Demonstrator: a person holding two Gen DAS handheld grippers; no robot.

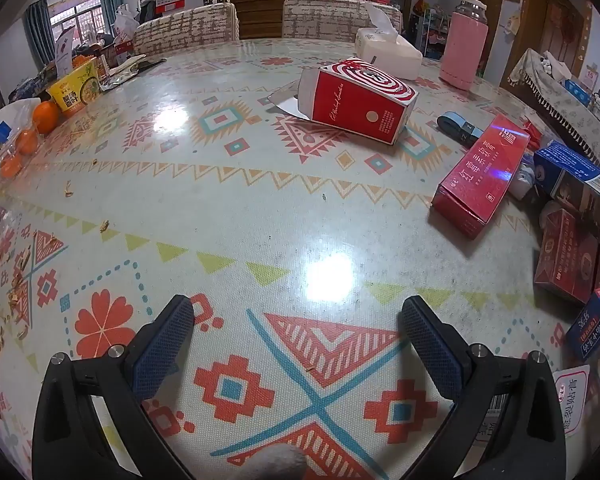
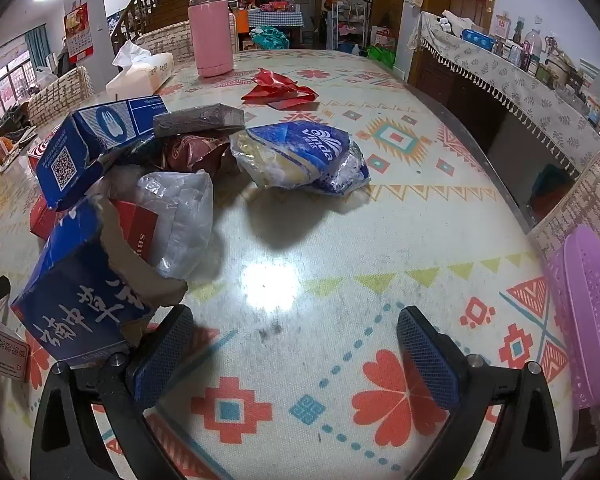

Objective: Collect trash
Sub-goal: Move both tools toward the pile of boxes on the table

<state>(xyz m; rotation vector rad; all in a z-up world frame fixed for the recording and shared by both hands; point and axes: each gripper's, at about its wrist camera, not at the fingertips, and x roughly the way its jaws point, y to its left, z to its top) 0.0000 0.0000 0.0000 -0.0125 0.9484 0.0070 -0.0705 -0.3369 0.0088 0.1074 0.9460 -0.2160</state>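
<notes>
A torn blue carton (image 2: pixel 80 292) is lying just beyond the right gripper's (image 2: pixel 296 356) left finger, heading a trash heap with a clear plastic bag (image 2: pixel 180 216). A long red box (image 1: pixel 479 176) is sitting well ahead-right of the left gripper (image 1: pixel 296 348). Both grippers are hanging wide open, gripping nothing.

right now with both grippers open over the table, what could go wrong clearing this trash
1. The torn blue cardboard box leans right beside the right gripper; a careless approach may topple the pile behind it.
2. The crinkled clear plastic bag looks slippery and may slide from the pads.
3. The tall pink bottle and white tissue box are probably not trash.
</notes>
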